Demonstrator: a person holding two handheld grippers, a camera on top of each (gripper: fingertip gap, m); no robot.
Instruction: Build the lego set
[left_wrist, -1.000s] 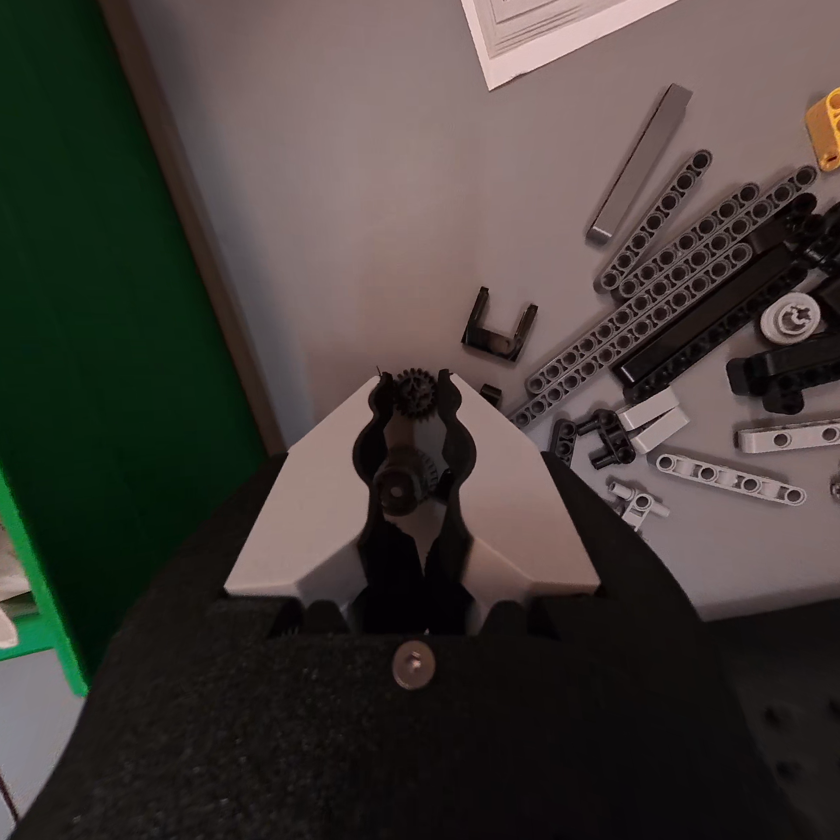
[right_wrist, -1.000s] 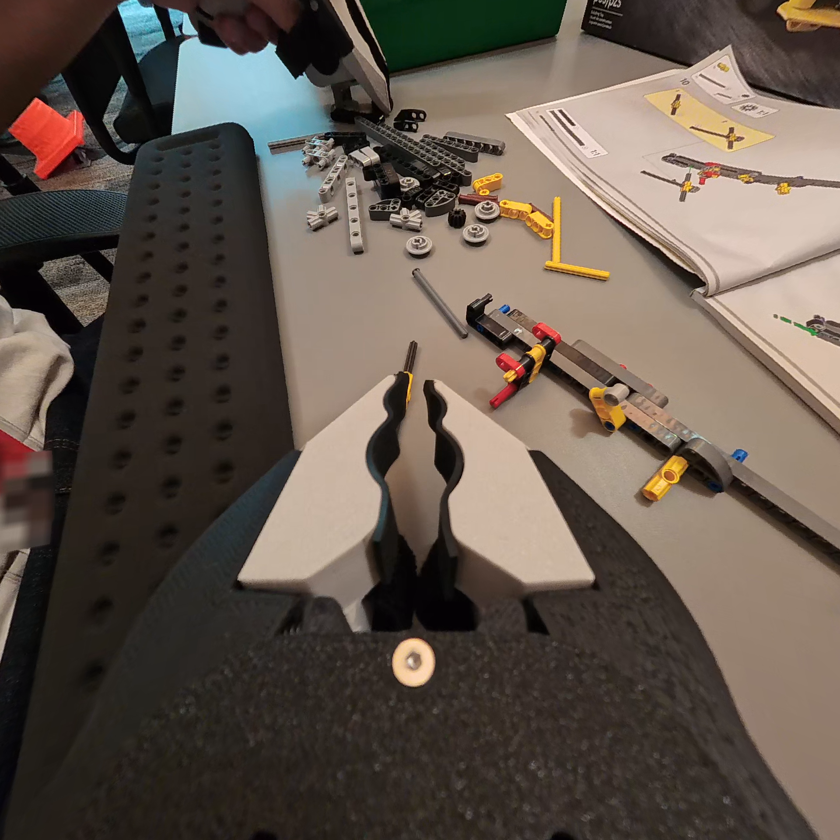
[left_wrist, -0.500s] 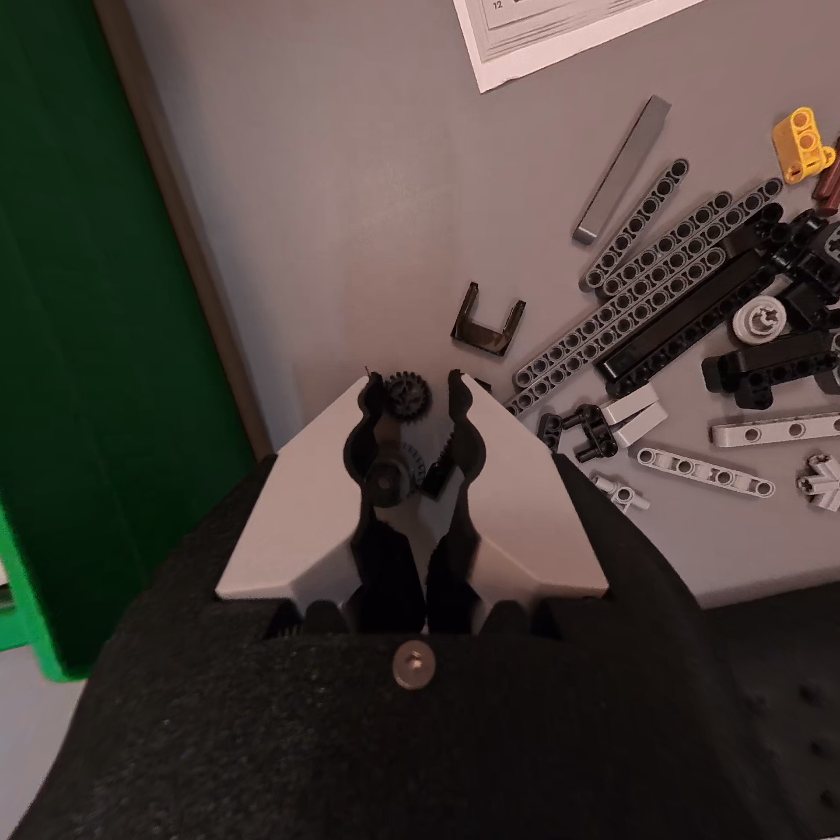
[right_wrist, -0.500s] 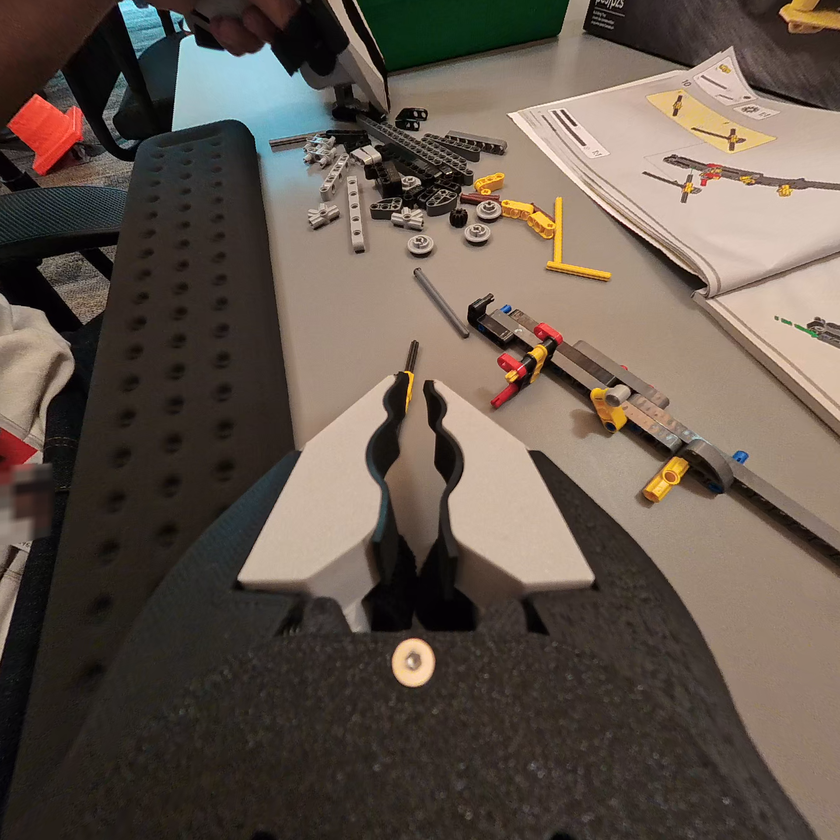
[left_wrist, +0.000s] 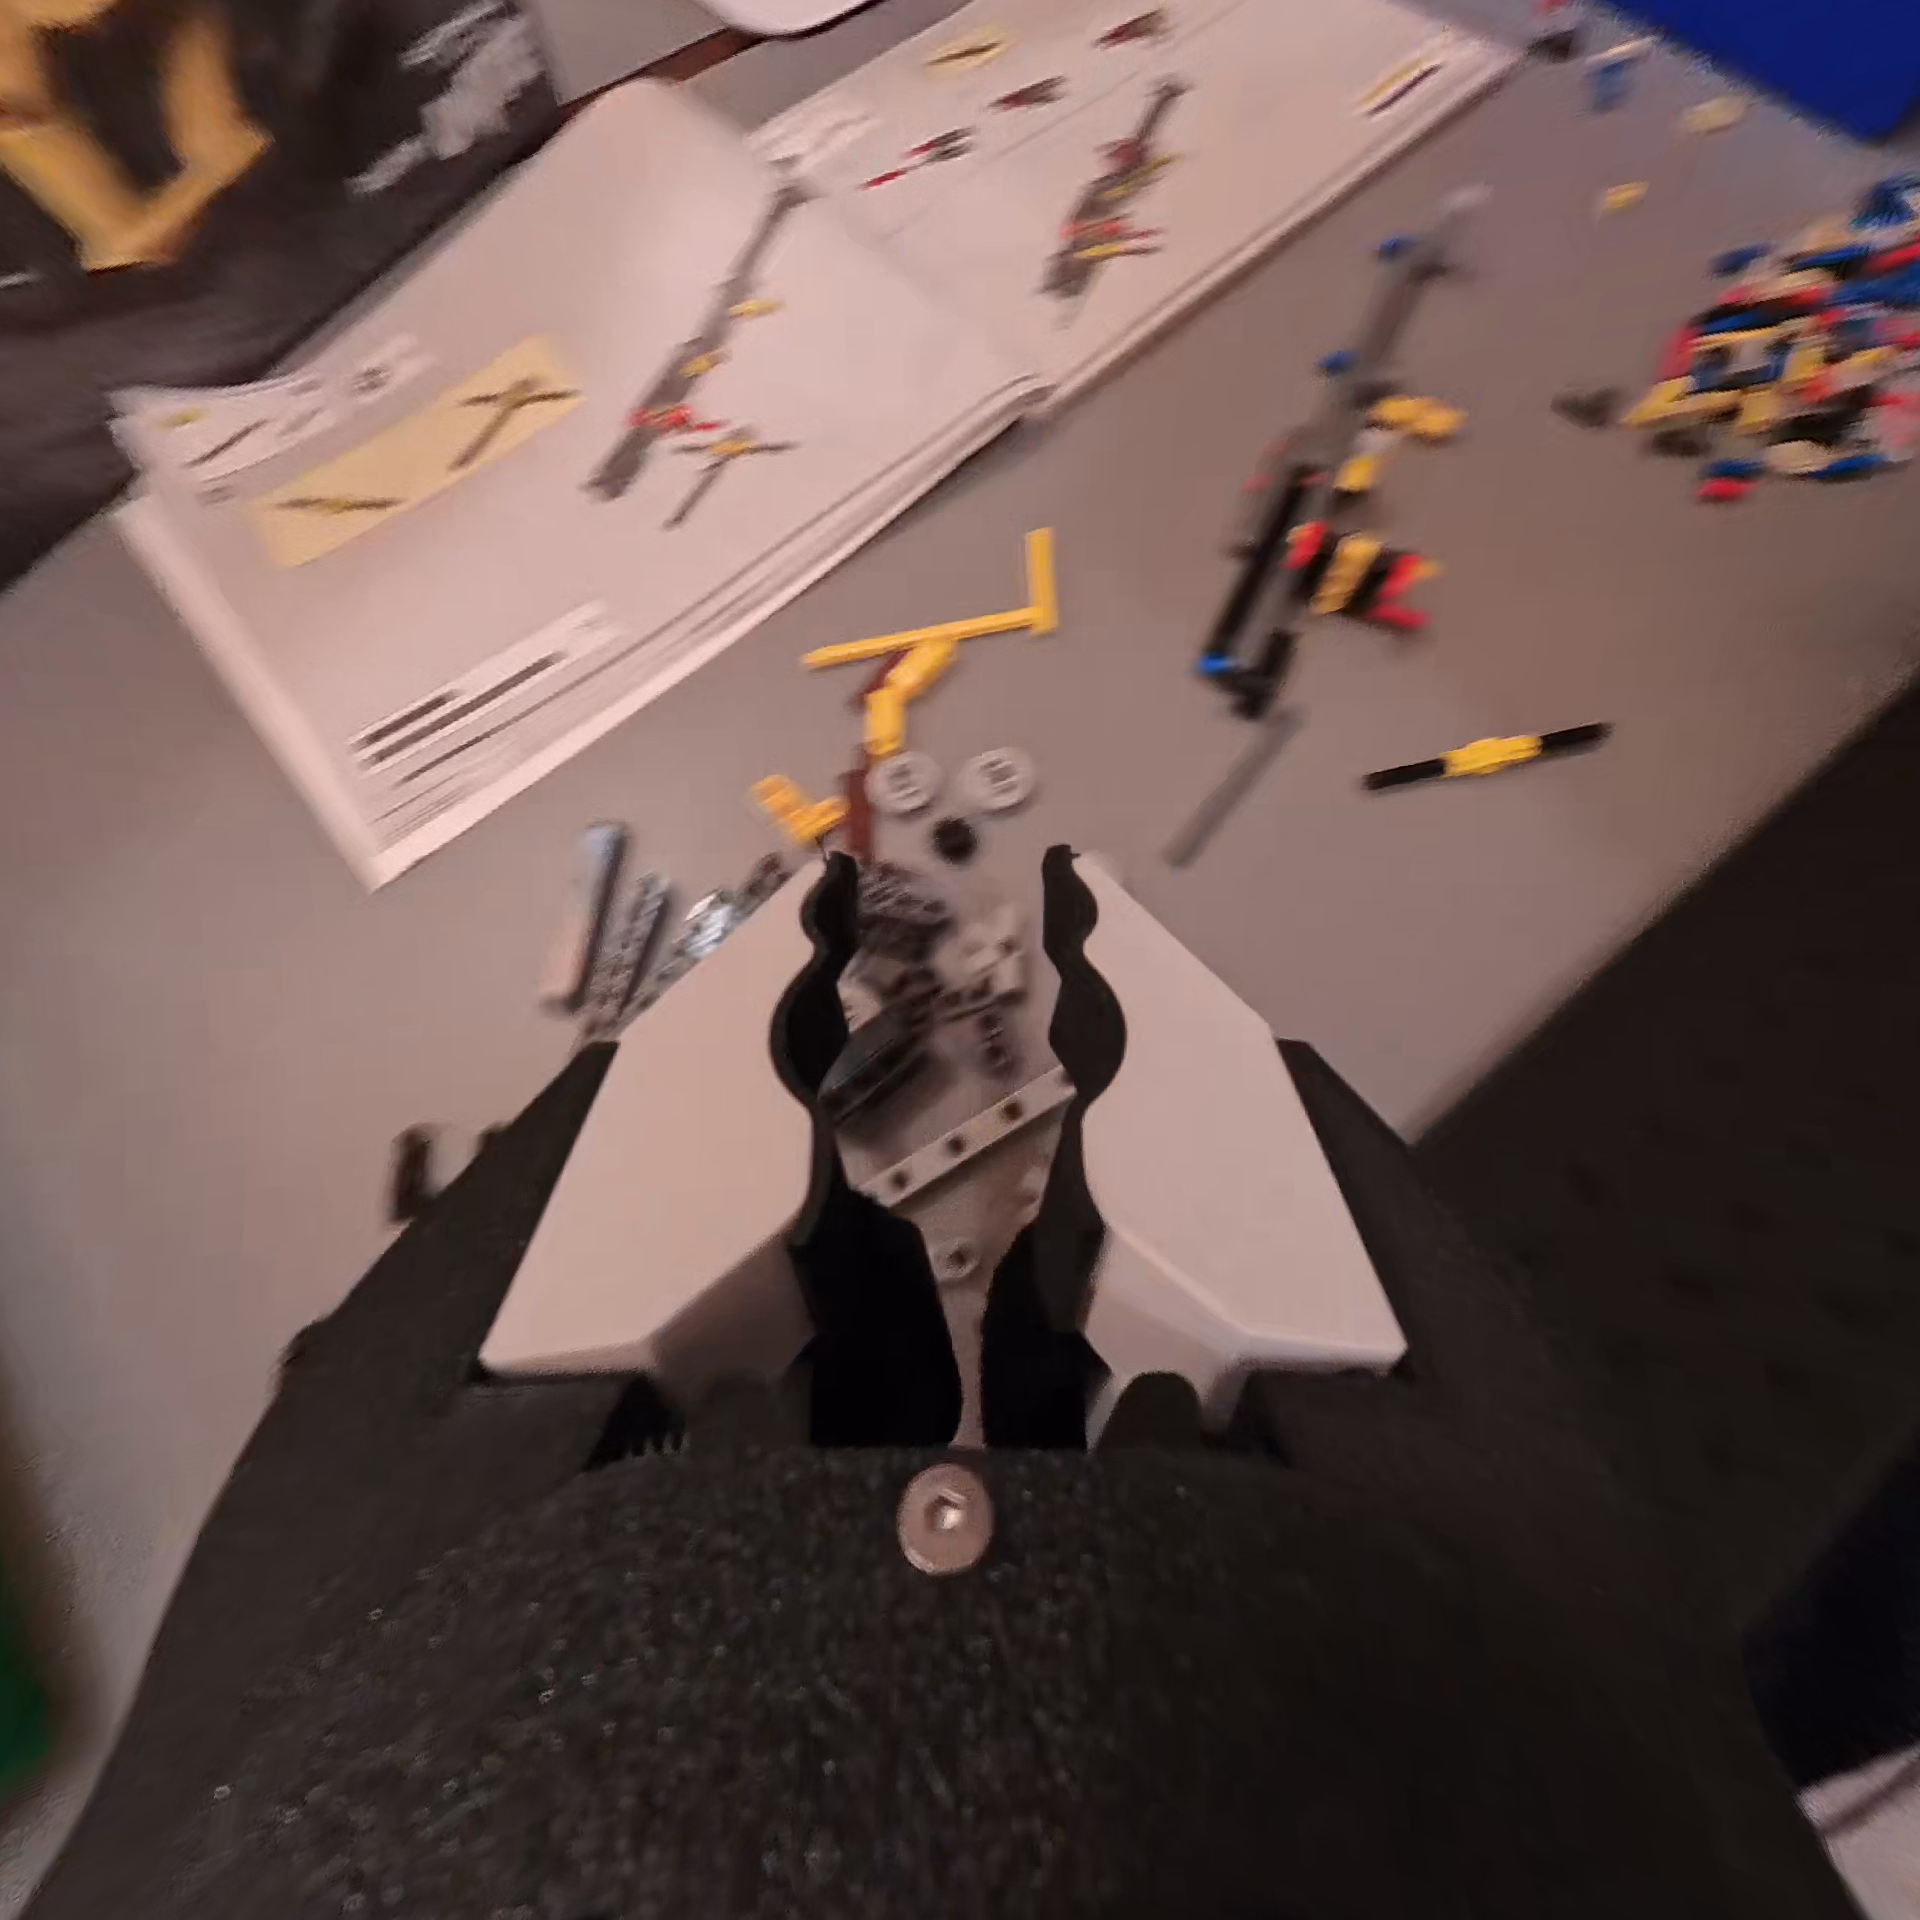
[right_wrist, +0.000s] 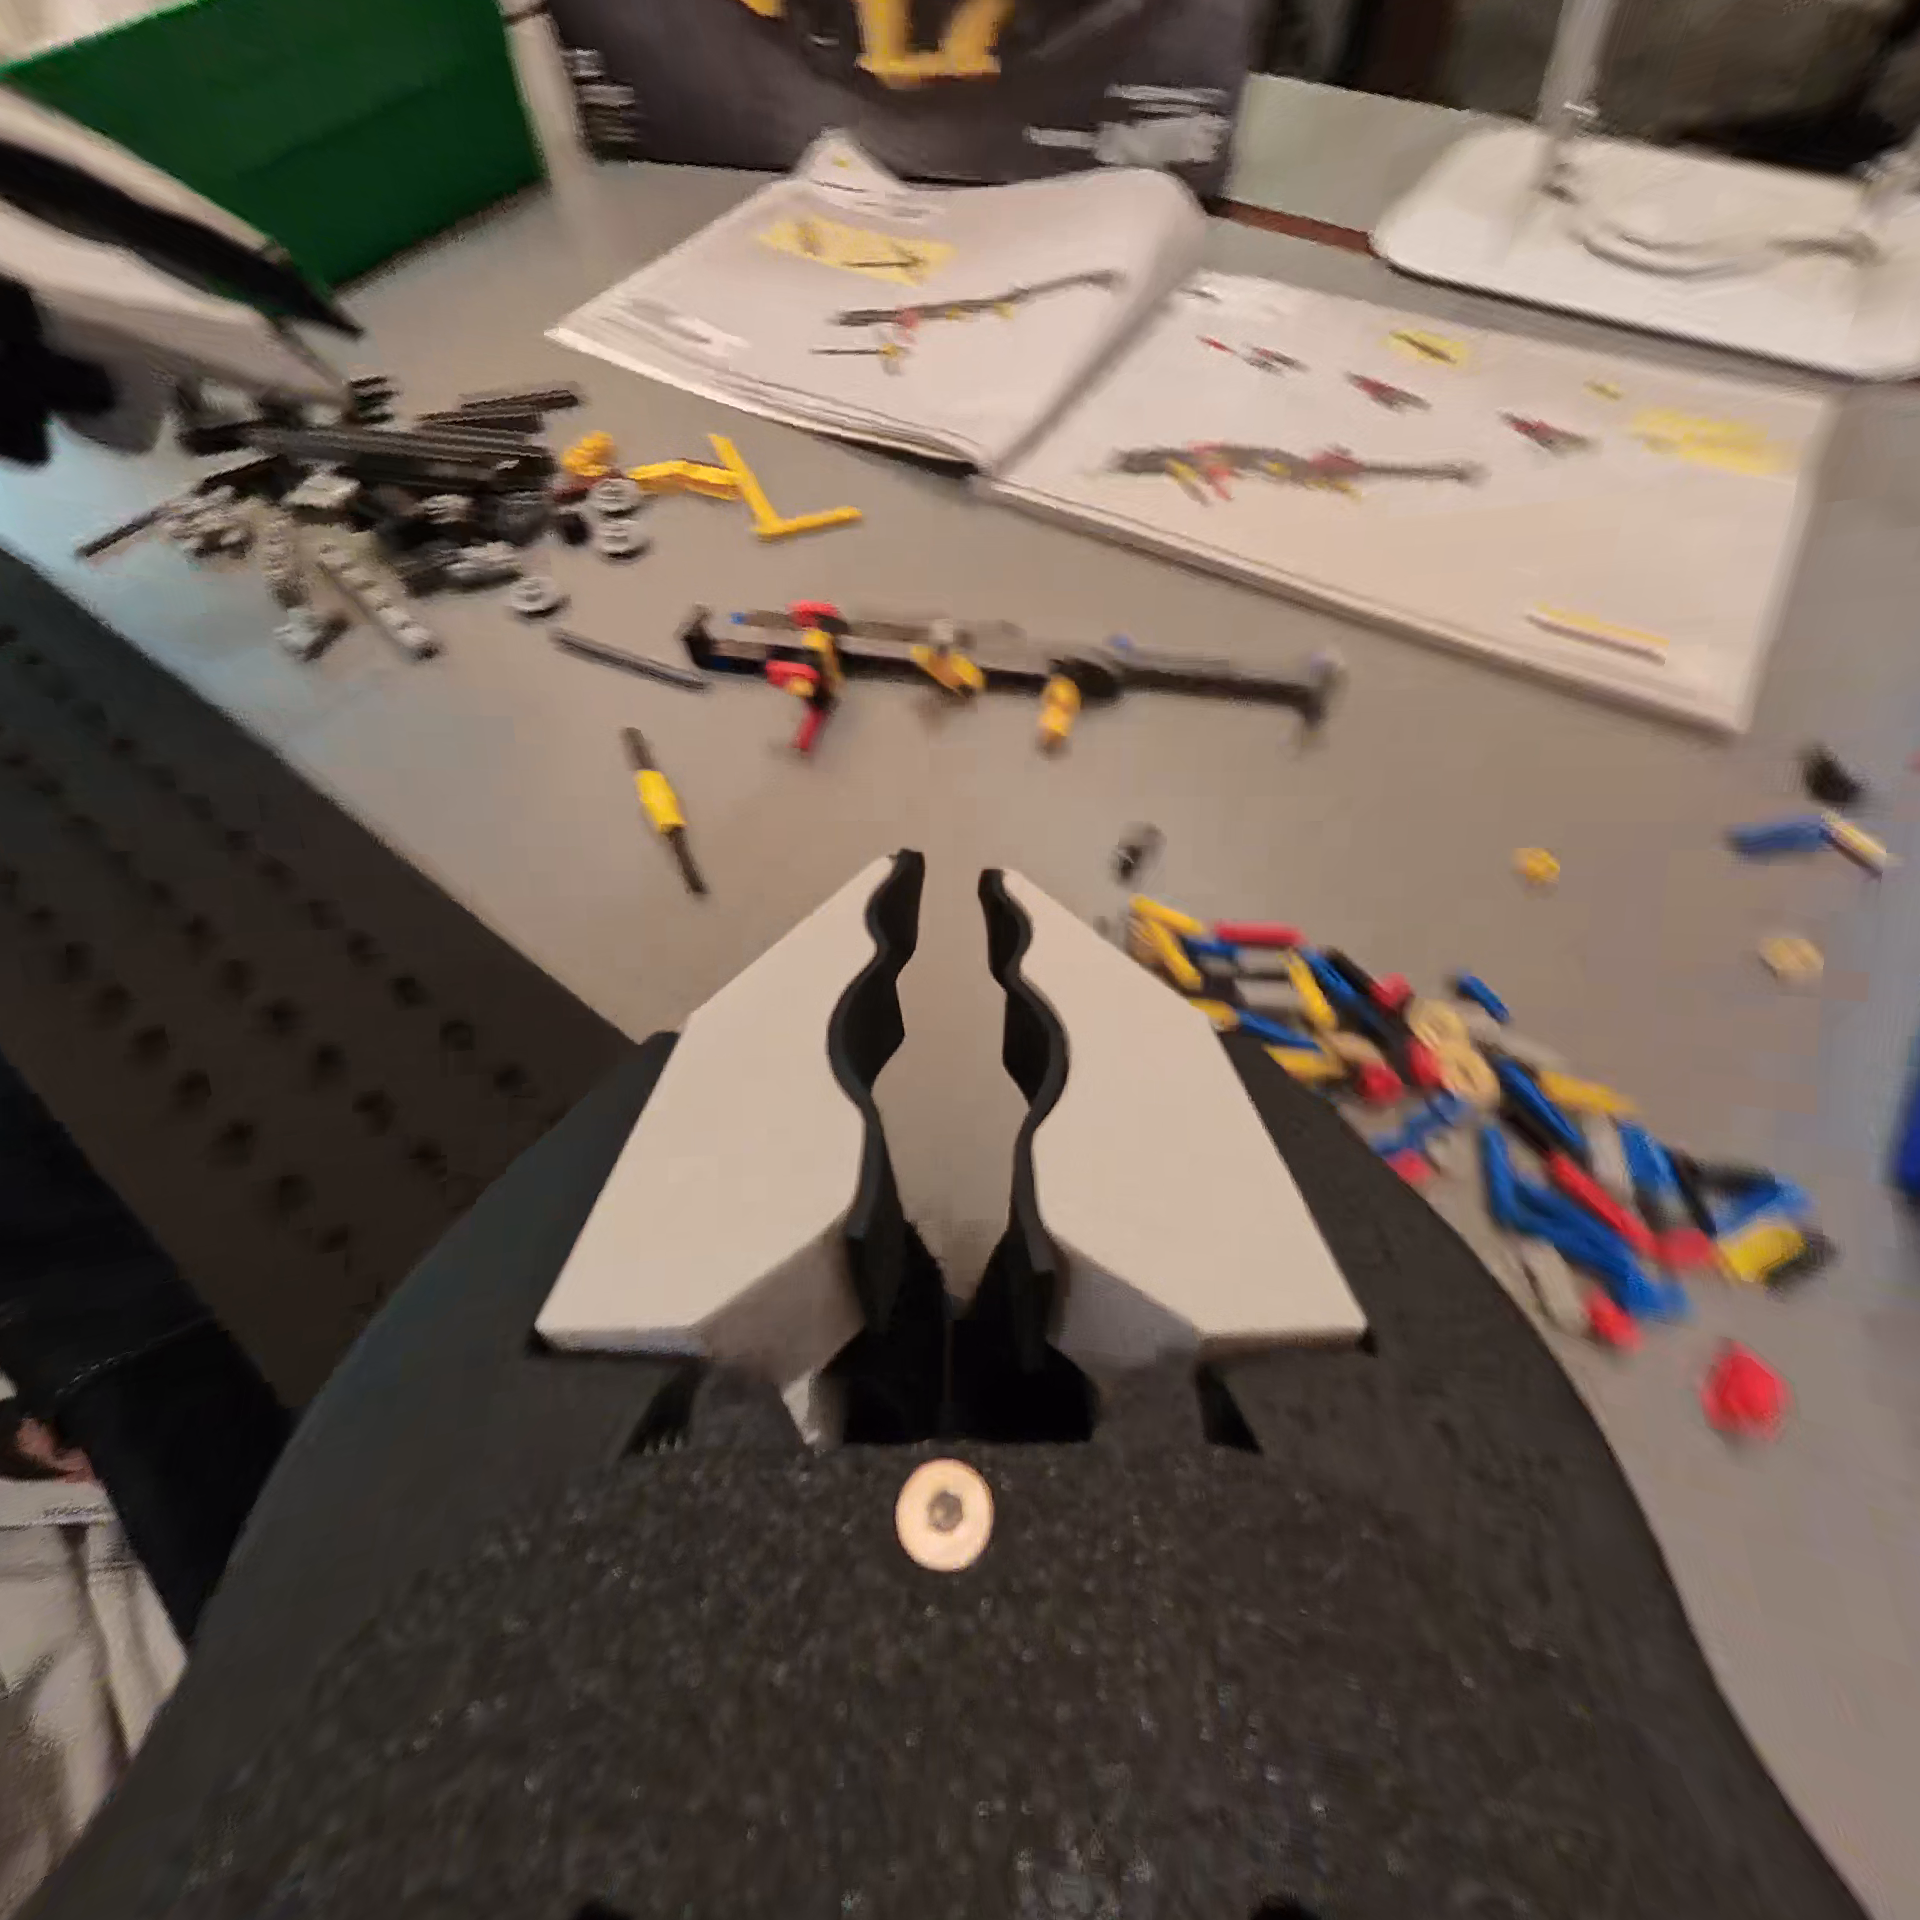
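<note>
In the left wrist view, blurred by motion, the left gripper (left_wrist: 945, 857) has its jaws spread wide with nothing between them, hanging over the grey worktop (left_wrist: 208, 987) above a heap of grey and black lego beams (left_wrist: 935, 997) seen through the gap. At about 12 o'clock from the tips lie two round grey lego discs (left_wrist: 951, 779) and thin yellow lego rods (left_wrist: 956, 623); at 1 o'clock lies the long partly built black, yellow and red lego assembly (left_wrist: 1309, 540), and at 10 o'clock the open white instruction booklet (left_wrist: 582, 416). In the right wrist view, the right gripper (right_wrist: 951, 868) is parted by a narrow gap and holds nothing, above bare worktop (right_wrist: 1351, 831). The same assembly (right_wrist: 997, 665) lies crosswise at 12 o'clock, a short black lego axle with a yellow sleeve (right_wrist: 660, 805) at 10 o'clock, and a scatter of blue, yellow and red lego pieces (right_wrist: 1507, 1101) at 3 o'clock.
</note>
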